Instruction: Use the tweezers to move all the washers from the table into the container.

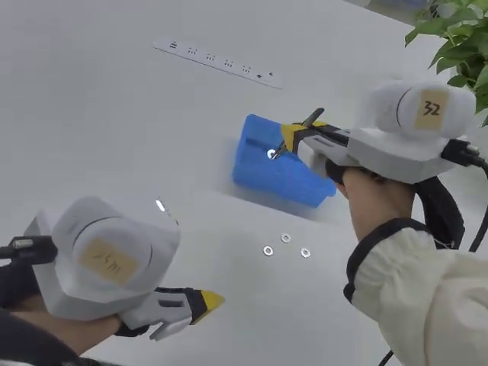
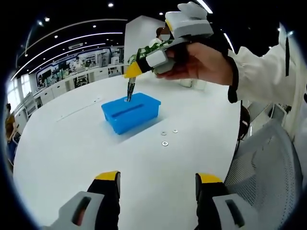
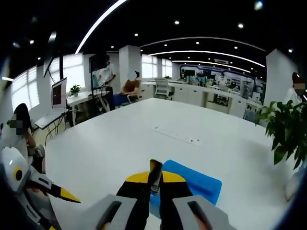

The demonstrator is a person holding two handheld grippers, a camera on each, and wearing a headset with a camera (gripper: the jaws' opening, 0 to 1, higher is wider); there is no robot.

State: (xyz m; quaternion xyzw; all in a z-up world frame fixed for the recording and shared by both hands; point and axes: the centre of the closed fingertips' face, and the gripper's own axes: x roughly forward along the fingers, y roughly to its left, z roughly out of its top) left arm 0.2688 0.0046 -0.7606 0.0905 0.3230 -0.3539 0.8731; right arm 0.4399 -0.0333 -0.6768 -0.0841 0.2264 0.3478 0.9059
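R claw (image 1: 290, 138) pinches tweezers (image 1: 277, 149), tips over blue container (image 1: 284, 180); L claw (image 2: 158, 178) spread, empty; three washers (image 1: 286, 239) on table (image 1: 114, 114).

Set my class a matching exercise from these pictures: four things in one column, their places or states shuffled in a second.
1 tweezers
2 three washers
3 power strip
4 left gripper

A open, empty
B on the table by the blue container
C far across the table
D clamped in the right gripper

Pairs: 1-D, 2-B, 3-C, 4-A
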